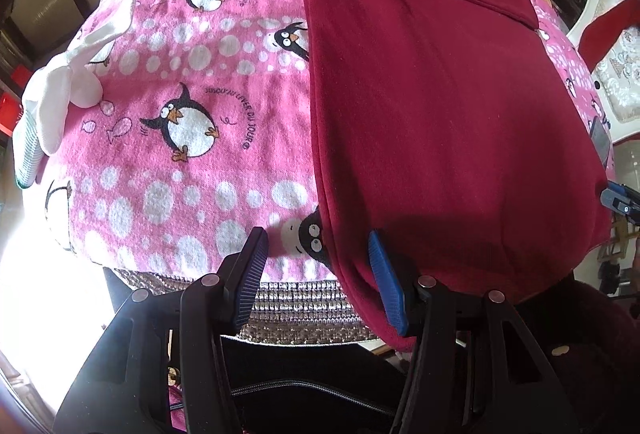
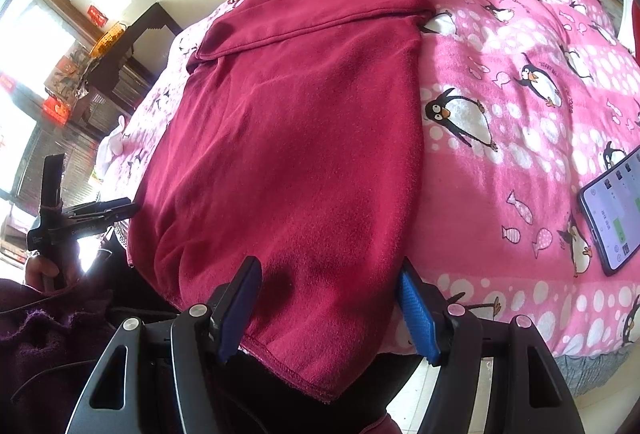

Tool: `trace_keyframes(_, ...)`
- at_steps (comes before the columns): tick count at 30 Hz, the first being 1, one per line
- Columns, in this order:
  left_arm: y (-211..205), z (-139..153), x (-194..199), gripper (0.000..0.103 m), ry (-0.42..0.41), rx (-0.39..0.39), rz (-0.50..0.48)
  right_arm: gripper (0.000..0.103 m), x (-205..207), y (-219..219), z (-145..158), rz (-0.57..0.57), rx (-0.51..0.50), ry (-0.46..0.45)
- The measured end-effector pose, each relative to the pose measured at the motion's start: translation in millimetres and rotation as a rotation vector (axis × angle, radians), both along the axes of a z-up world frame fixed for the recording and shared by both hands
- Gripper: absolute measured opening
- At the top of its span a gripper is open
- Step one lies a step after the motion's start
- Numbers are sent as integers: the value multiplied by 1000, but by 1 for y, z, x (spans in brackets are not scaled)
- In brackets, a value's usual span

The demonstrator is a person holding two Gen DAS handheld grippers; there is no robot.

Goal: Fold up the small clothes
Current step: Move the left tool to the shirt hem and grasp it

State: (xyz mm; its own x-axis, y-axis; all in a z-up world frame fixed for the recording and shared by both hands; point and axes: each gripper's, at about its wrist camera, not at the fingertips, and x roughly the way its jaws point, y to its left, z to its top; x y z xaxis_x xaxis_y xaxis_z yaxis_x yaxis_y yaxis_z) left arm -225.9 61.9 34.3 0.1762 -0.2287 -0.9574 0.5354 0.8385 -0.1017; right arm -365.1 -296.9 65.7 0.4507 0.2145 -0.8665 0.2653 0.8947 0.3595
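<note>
The dark red fleece top [image 2: 296,122] lies on the pink penguin-print blanket [image 2: 520,94], sleeves already folded in, hem overhanging at 6 o'clock; left gripper [image 1: 320,274] and right gripper [image 2: 330,304], jaws apart, hover at the hem, lengthwise fold remaining.

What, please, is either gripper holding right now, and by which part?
Nothing: both stand open, the right gripper merely straddling the maroon top at its bottom hem.

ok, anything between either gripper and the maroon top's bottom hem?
Nothing visible. The right gripper already straddles the maroon top at its hem; the left gripper stands open at its left corner. Phone and white sock lie clear.
</note>
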Motion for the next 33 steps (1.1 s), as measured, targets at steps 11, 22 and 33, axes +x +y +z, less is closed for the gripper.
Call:
trace_keyframes(11,-7,-2,-5,52,1,35,-41,65,4,-1,-3,3,11,0)
trace_keyframes(22,-15,-5,1,52,13,46,-61,65,7,-4,-6,14,23,-4)
trace_keyframes(33,-37,-13,8,53,28,62,-109,58,14,-4,-11,48,23,-14)
